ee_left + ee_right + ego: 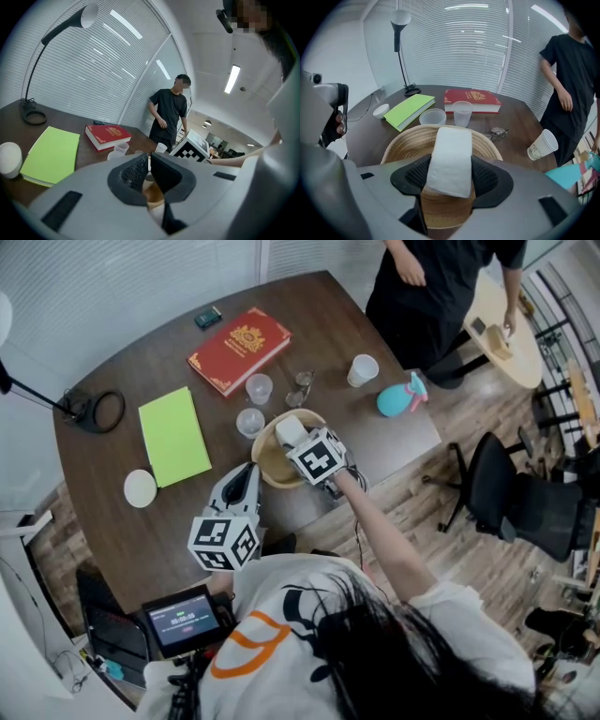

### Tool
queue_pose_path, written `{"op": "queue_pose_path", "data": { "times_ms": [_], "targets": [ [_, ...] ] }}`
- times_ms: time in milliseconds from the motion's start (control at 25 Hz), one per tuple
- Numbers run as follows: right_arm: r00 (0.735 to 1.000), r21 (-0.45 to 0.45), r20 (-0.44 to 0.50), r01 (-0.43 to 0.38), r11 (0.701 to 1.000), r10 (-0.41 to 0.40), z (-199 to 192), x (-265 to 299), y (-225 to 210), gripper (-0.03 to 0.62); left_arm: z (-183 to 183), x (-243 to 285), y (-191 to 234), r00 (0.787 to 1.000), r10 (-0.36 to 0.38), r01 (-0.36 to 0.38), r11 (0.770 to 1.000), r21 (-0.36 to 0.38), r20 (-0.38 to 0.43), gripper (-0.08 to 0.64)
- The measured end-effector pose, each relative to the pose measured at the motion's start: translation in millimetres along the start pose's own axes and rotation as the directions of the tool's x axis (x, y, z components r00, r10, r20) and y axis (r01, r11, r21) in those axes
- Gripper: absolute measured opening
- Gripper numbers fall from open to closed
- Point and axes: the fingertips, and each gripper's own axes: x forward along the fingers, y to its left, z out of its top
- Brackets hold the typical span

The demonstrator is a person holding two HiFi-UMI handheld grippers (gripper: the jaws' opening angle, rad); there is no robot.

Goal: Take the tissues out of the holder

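Note:
A round woven basket (269, 465) stands near the table's front edge, and it fills the lower middle of the right gripper view (401, 143). A white tissue pack (290, 430) is held just over its middle. My right gripper (302, 442) is shut on this tissue pack (449, 159), one pad on each long side. My left gripper (251, 474) is at the basket's left rim. In the left gripper view its jaws (149, 164) stand pressed close, with tan basket weave (153, 194) caught between them.
Behind the basket are two clear plastic cups (259, 388), glasses (300, 387), a red book (239, 349) and a paper cup (363, 369). A green folder (174, 435) and a white lid (141, 487) lie left. A teal spray bottle (398, 397) lies right. A person (422, 287) stands at the far edge.

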Motion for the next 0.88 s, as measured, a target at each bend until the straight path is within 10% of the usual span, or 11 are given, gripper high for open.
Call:
{"op": "queue_pose_path", "data": {
  "times_ms": [480, 880],
  "targets": [
    [0.990, 0.161, 0.139, -0.041, 0.986, 0.018, 18.6, -45.4, -5.6, 0.259, 1.3, 7.7, -9.1, 1.000, -0.021, 0.021, 1.000, 0.011, -0.003, 0.008],
    [0.932, 0.373, 0.361, -0.139, 0.918, -0.006, 33.3, -112.0, -33.3, 0.259, -4.4, 25.2, -29.9, 0.997, -0.076, 0.077, 0.997, 0.033, -0.031, 0.008]
  ]
}}
